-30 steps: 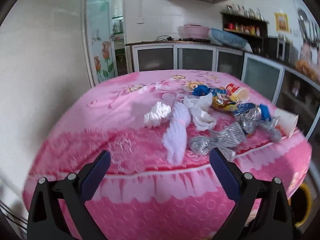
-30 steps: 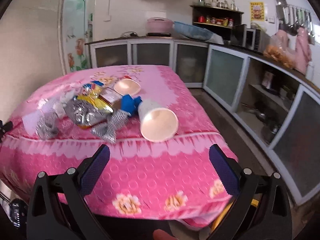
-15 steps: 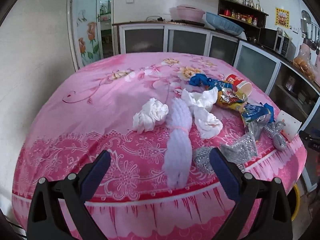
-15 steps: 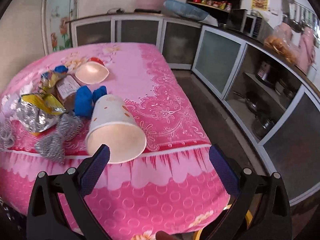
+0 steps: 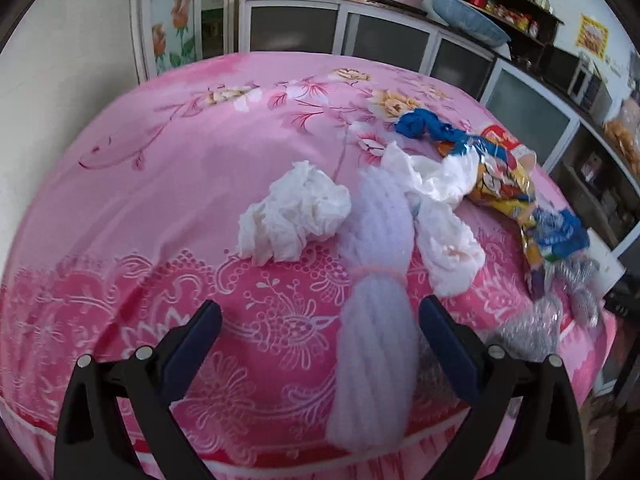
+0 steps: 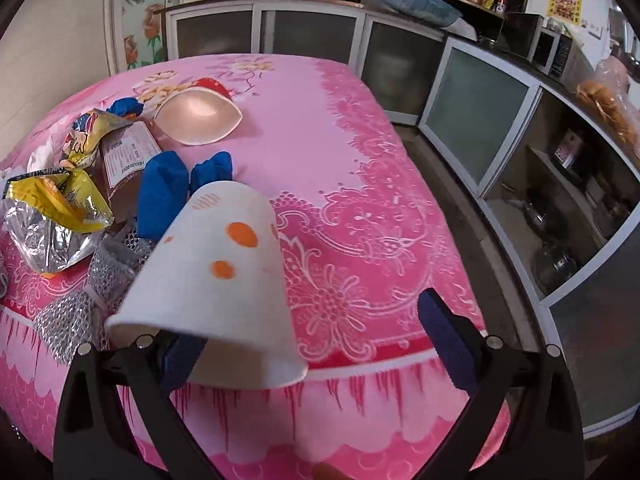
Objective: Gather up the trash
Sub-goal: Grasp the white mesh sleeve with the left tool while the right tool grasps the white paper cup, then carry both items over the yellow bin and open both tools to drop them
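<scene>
Two sets of tongs hang wide apart over my pink-clothed bench (image 5: 160, 184), gripping nothing. Left tongs (image 5: 320, 340) straddle the near end of a white yarn bundle (image 5: 376, 312), crumpled tissue (image 5: 292, 216) to its left. Right tongs (image 6: 316, 336) sit at a tipped paper cup (image 6: 216, 280), snack wrappers (image 6: 60, 208) far left.

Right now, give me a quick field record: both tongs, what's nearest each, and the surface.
left tongs: open, straddling white yarn bundle, not closed on it
right tongs: open, at rim of paper cup, which lies on its side
other trash: crumpled tissue, yellow snack wrapper, blue cloth
surface: pink tablecloth
</scene>
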Demonstrator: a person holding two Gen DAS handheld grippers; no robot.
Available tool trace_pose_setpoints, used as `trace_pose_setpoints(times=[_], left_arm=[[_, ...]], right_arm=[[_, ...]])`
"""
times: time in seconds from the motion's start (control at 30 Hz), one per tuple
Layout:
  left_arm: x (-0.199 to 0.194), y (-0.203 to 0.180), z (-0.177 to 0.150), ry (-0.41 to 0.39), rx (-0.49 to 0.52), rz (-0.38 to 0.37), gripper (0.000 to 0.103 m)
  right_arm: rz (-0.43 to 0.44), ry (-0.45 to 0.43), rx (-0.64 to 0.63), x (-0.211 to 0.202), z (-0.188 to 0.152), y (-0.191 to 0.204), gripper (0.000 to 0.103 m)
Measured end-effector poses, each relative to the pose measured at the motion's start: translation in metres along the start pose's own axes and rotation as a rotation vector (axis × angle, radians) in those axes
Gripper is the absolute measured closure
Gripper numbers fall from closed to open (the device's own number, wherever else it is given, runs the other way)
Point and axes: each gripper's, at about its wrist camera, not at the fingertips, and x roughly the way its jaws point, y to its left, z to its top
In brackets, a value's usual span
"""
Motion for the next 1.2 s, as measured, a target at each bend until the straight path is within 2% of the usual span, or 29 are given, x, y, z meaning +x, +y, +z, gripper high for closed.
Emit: trace_pose_setpoints(times=[0.03,0.07,0.1,0.13,0.17,0.2,0.27,0.43,0.67,1.03,1.2], left_arm=[[0.001,0.000,0.000,-0.003,-0.004,-0.007,0.023],[0.002,-0.001,0.000,-0.002,-0.001,-0.006,0.049],[0.003,-0.002,0.000,0.006,0.001,-0.018,0.062],[0.004,-0.002,0.000,0.015,-0.008,-0.050,0.078],[0.004,-0.004,0.001,0.013,-0.013,-0.054,0.079],[0.002,-0.006,0.000,0.006,0.000,-0.045,0.079],[-0.006,-0.011,-0.001,-0.018,0.043,-0.024,0.081],[-0.032,-0.008,-0.002,-0.061,0.022,-0.069,0.081],[-0.069,-0.007,-0.010,-0.126,0.022,-0.081,0.081],[-0.125,-0.015,-0.028,-0.211,0.067,-0.130,0.080],[-0.150,-0.015,-0.030,-0.246,0.053,-0.164,0.080]], right_arm=[[-0.006,0.006,-0.003,0.002,0.000,0.001,0.033],[0.001,0.010,-0.003,0.003,0.001,0.002,0.045],[0.014,0.009,-0.002,0.003,0.000,0.003,0.065],[0.020,0.004,0.003,0.003,0.001,0.004,0.076],[0.007,-0.004,0.009,0.001,0.001,0.005,0.089],[0.004,-0.016,0.010,-0.001,0.002,0.005,0.094],[0.011,-0.040,0.022,-0.008,0.002,0.004,0.099],[0.036,-0.084,0.077,-0.031,0.001,-0.005,0.099],[0.034,-0.132,0.102,-0.064,-0.004,-0.016,0.099],[0.009,-0.181,0.145,-0.113,-0.037,-0.039,0.099],[-0.001,-0.204,0.188,-0.134,-0.051,-0.054,0.099]])
